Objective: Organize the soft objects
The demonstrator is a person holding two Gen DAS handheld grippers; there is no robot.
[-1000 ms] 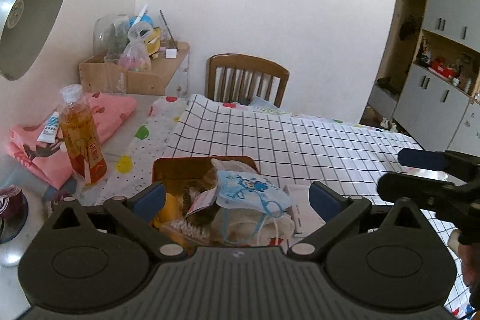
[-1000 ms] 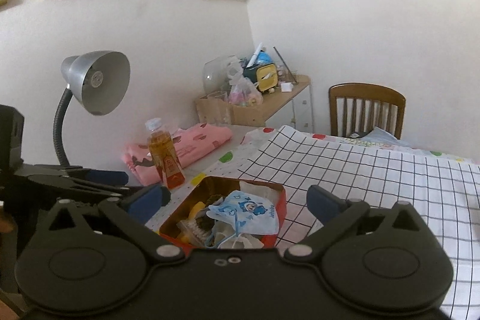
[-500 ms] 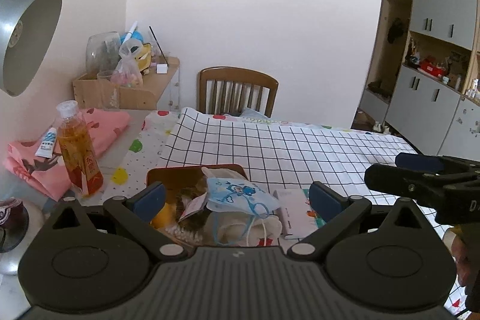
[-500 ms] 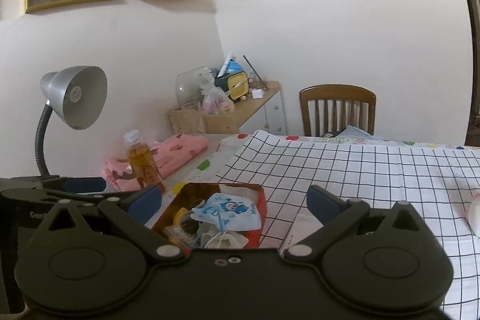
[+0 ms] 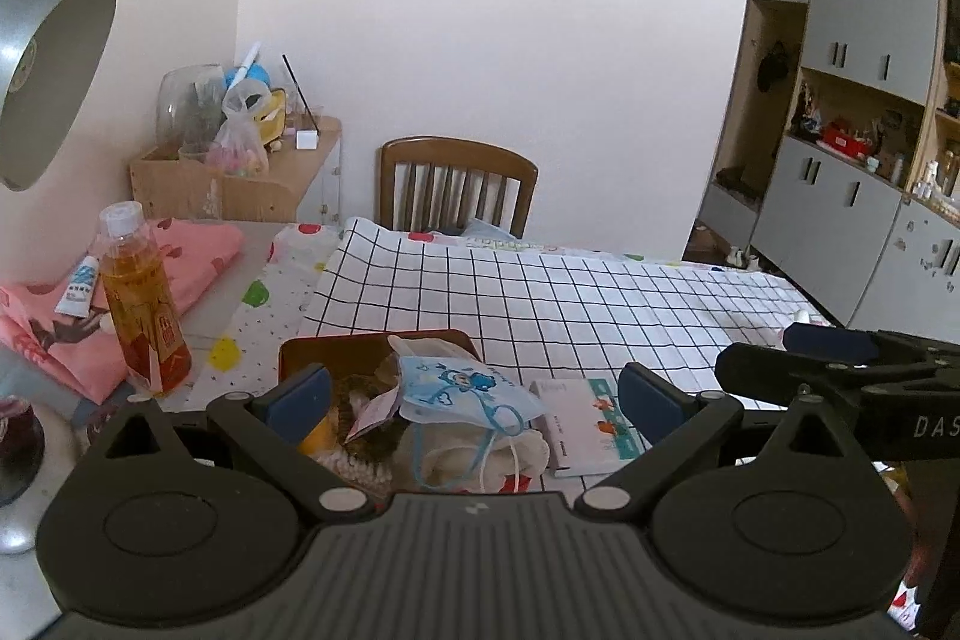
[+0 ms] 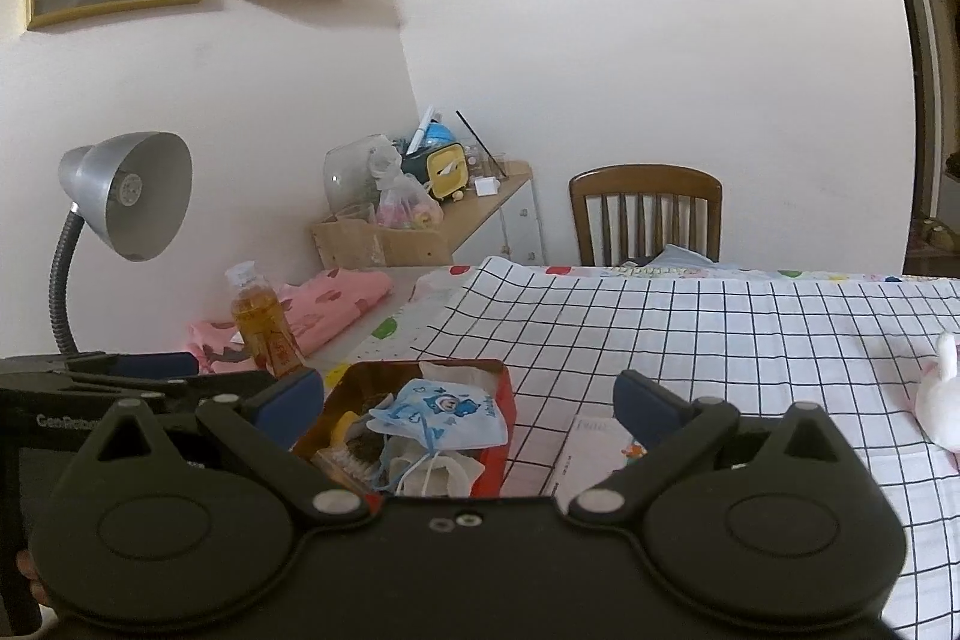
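Observation:
A red tin box [image 5: 288,349] [image 6: 501,403] sits on the checked tablecloth, stuffed with soft items. On top lies a blue cartoon face mask [image 5: 462,391] [image 6: 444,415] over white cloth. My left gripper [image 5: 474,394] hovers open above and just short of the box, holding nothing. My right gripper [image 6: 468,397] is open too, raised over the box's near right side, empty. A white and pink plush toy [image 6: 939,400] lies on the cloth at the far right. Folded pink cloth [image 5: 192,250] [image 6: 336,295] rests at the left.
A bottle of amber liquid [image 5: 141,304] [image 6: 261,322] stands left of the box. A small booklet [image 5: 585,418] lies right of it. A grey desk lamp [image 6: 120,202] leans in from the left. A wooden chair [image 5: 456,184] stands behind the table, cabinets [image 5: 840,208] at right.
Both grippers have pulled back and risen from the box, which now looks smaller and lower. The right view has swung right, bringing the plush toy into sight. Both stayed open.

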